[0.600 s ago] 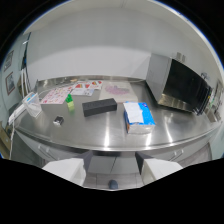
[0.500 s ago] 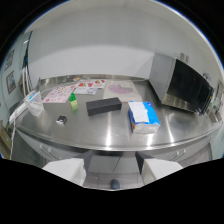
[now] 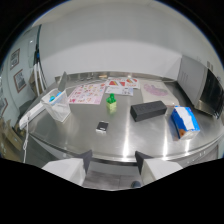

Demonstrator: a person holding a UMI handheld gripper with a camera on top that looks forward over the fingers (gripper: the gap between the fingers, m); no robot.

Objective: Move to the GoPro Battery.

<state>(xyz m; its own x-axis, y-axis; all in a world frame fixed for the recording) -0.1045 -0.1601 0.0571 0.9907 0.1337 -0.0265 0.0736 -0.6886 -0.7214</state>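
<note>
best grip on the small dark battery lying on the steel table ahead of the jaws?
The GoPro battery lies flat on the steel table, just beyond the gripper, whose jaws stand open. It is a low, roughly square block, so probably come down from above and pinch its two opposite side edges. Nothing touches it; the green bottle and black box sit farther back, so the near side is free.

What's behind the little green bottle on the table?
Behind the green bottle lie colourful picture sheets on the metal table. The bottle covers a small bit of the table behind it.
</note>
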